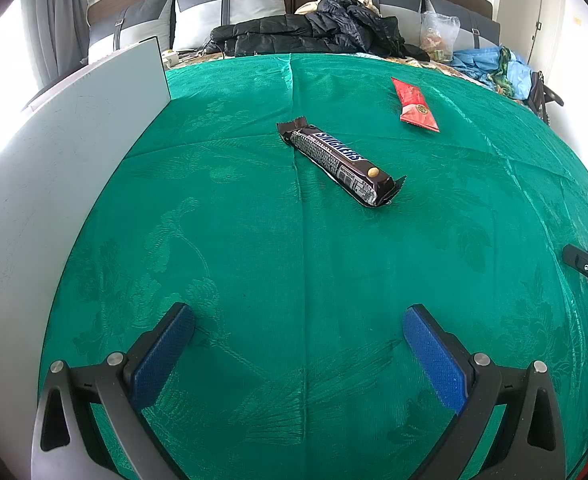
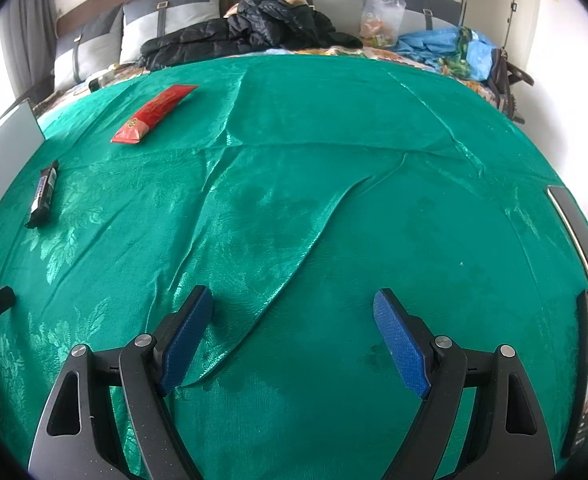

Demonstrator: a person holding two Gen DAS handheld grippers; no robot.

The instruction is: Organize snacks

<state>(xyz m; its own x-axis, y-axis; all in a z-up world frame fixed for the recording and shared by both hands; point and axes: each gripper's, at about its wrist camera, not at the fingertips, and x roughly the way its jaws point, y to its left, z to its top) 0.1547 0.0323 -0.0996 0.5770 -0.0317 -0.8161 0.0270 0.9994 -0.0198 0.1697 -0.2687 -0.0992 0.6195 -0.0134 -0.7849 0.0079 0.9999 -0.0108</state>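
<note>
Two snacks lie loose on the green cloth (image 1: 234, 240), both grippers spread wide and holding nothing.

Ahead of the left gripper (image 1: 298, 328) lies the Snickers bar (image 1: 336, 160), its long axis slanting from far left to near right, so the jaws would need turning to close across it. The red packet (image 1: 414, 106) lies farther off to the right. From the right gripper (image 2: 294, 320) both sit well off to the left, so the left looks nearer. A pale panel (image 1: 54, 160) stands at left; where the snacks belong is unclear.
</note>
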